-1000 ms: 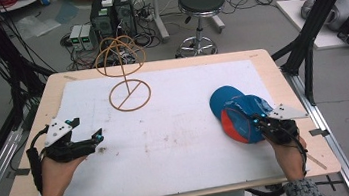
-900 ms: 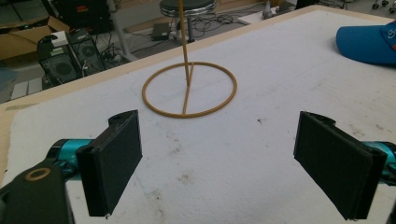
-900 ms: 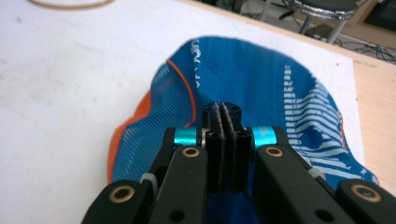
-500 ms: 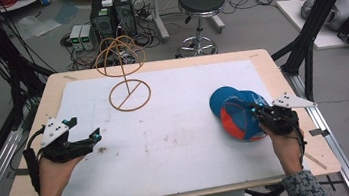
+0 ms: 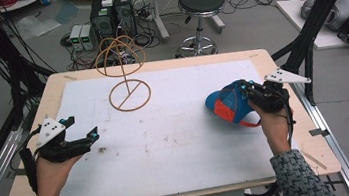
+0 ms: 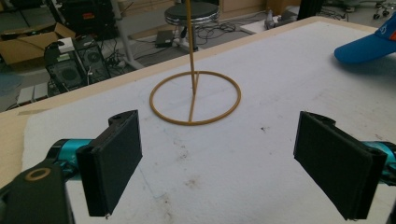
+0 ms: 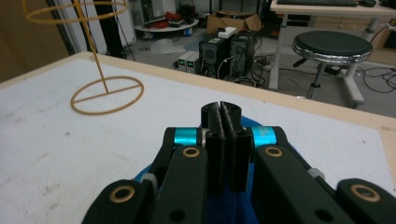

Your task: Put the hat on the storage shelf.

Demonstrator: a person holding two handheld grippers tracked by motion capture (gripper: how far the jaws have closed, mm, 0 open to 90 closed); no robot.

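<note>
The right gripper (image 5: 250, 93) has its 2 jaws pressed tight together, pinching the blue and orange cap (image 5: 228, 104) at the edge nearest the hand; in the right gripper view a sliver of blue cloth shows under the closed jaws. The cap sits at the right side of the white mat (image 5: 179, 153), well apart from the wire hat stand (image 5: 127, 78) at the far left of centre. The left gripper (image 5: 79, 135) hovers low over the mat's left side, its jaws spread wide with nothing between them. The step in hand looks like the pick-up of the cap; the next move probably calls for carrying it across to the stand's top loops, keeping the pinch firm so the cloth does not slip.
</note>
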